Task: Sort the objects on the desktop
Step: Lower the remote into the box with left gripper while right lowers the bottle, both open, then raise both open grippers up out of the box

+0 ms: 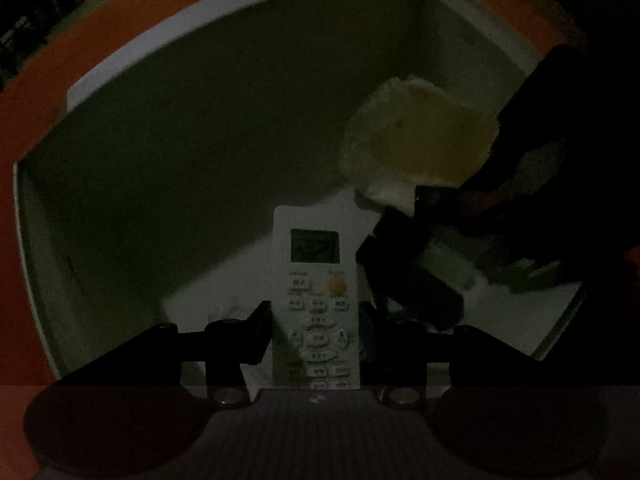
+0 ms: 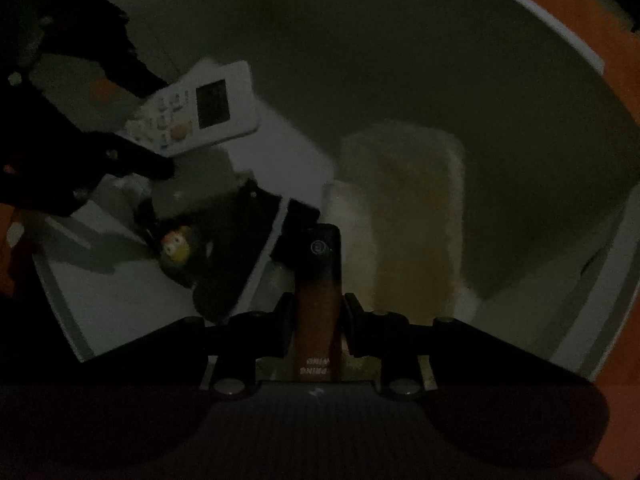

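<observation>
Both views are dark and look into a white storage box (image 1: 44, 240). My left gripper (image 1: 316, 332) is shut on a white air-conditioner remote (image 1: 314, 280), held low inside the box; it also shows in the right wrist view (image 2: 200, 110), with the left gripper (image 2: 132, 128) around it. My right gripper (image 2: 318, 328) is shut on a slim orange-and-black stick-shaped device (image 2: 318, 280), also inside the box. A pale yellow sponge-like block (image 1: 416, 140) lies in the box, ahead of my right gripper (image 2: 412, 216).
A black box-like object (image 2: 236, 236) and a small round figure with a yellow face (image 2: 176, 248) lie on the box floor (image 2: 120, 304). The box (image 2: 584, 44) stands on an orange surface (image 1: 48, 80). The box walls rise close around both grippers.
</observation>
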A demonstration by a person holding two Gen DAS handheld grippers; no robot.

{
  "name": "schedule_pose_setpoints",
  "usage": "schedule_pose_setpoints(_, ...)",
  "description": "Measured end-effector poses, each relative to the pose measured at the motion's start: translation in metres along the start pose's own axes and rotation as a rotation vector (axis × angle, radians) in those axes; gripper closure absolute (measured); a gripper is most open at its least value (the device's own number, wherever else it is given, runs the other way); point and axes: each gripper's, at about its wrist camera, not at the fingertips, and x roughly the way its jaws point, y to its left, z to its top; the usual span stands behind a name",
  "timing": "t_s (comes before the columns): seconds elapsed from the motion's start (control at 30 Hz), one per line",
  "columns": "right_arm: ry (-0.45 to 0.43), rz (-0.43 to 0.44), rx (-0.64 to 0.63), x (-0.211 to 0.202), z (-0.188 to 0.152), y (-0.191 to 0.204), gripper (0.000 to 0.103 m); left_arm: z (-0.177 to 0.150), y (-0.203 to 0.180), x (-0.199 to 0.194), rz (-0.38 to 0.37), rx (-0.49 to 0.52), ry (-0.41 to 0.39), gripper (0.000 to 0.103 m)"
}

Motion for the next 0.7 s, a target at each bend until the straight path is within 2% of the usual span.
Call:
schedule_pose_setpoints(0.23,0.016,-0.010,-0.005,0.008,-0.003,-0.001,0.075,-0.006,0.006,0.003,-0.004,-0.049,-0.003,0.063)
schedule_pose_setpoints(0.37,0.029,-0.002,0.014,0.010,0.001,-0.004,0.075,-0.003,0.010,0.005,0.008,-0.023,-0.002,0.062)
schedule_pose_setpoints(0.43,0.021,-0.001,0.022,0.007,0.002,-0.006,0.074,-0.001,0.009,0.004,0.012,-0.001,-0.005,0.057)
schedule_pose_setpoints(0.5,0.000,0.001,0.024,0.001,0.004,-0.008,0.073,0.002,0.010,0.000,0.012,0.013,-0.024,0.046)
schedule_pose_setpoints(0.57,-0.017,-0.002,0.026,-0.004,0.006,-0.012,0.072,0.004,0.010,-0.006,0.006,0.012,-0.044,0.041)
schedule_pose_setpoints(0.6,-0.024,-0.003,0.028,-0.007,0.007,-0.014,0.072,0.006,0.009,-0.008,0.002,0.011,-0.049,0.032)
schedule_pose_setpoints(0.63,-0.029,-0.003,0.034,-0.009,0.008,-0.015,0.071,0.007,0.009,-0.010,0.000,0.008,-0.054,0.028)
schedule_pose_setpoints(0.7,-0.037,-0.001,0.046,-0.012,0.010,-0.019,0.071,0.008,0.008,-0.012,0.001,0.004,-0.064,0.024)
